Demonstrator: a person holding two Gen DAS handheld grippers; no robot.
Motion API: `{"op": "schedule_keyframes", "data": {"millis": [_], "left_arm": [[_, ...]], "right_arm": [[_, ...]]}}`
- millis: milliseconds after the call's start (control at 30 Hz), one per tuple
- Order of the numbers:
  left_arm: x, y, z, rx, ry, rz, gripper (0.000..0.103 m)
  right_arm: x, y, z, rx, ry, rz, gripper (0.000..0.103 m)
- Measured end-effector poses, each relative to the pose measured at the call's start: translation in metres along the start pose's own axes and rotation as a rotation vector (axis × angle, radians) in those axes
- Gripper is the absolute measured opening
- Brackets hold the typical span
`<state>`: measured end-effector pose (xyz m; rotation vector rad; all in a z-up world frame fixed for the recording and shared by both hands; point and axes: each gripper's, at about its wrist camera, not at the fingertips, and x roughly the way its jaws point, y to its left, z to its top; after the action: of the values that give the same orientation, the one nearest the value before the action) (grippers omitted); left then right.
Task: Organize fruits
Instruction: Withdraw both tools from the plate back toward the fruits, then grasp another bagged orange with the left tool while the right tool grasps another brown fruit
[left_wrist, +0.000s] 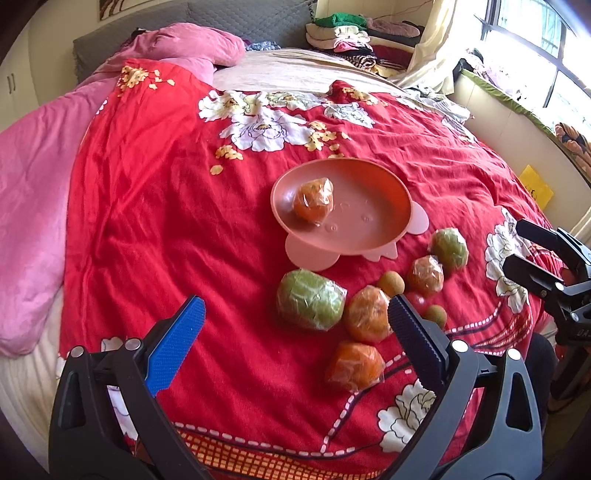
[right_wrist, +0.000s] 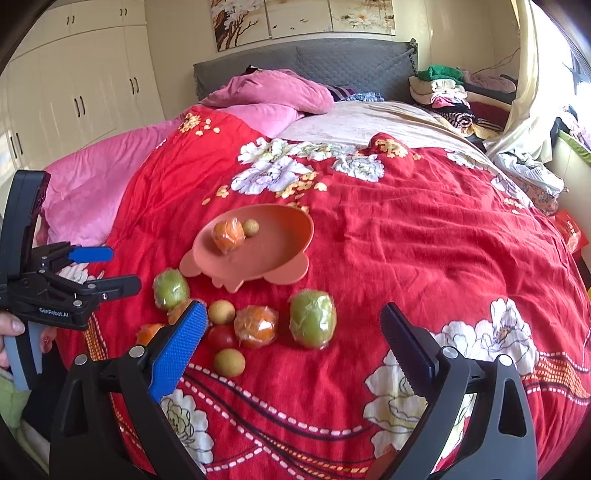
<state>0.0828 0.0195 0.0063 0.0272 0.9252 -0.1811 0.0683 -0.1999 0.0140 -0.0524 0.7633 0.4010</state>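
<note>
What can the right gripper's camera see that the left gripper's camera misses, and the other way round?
Only the right wrist view shows the small brown fruit lying in the pink plate behind the wrapped orange, plus the white wardrobe and the wall paintings.

Only the left wrist view shows the window and the yellow paper.

Both show the plate, the wrapped green and orange fruits on the red floral quilt, the pink blanket, and each other's open gripper: right gripper, left gripper.

Pink plate (right_wrist: 284, 254) holds wrapped orange (right_wrist: 228, 235) and longan (right_wrist: 251, 227).
</note>
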Motion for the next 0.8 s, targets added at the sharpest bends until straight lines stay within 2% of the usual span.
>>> {"op": "schedule_keyframes", "data": {"millis": [800], "left_arm": [[0.014,-0.022,-0.034,0.067,0.092,-0.03,0.093]], "right_arm": [[0.012,0.009,-0.029,-0.027,0.09,0.008,0.095]]}}
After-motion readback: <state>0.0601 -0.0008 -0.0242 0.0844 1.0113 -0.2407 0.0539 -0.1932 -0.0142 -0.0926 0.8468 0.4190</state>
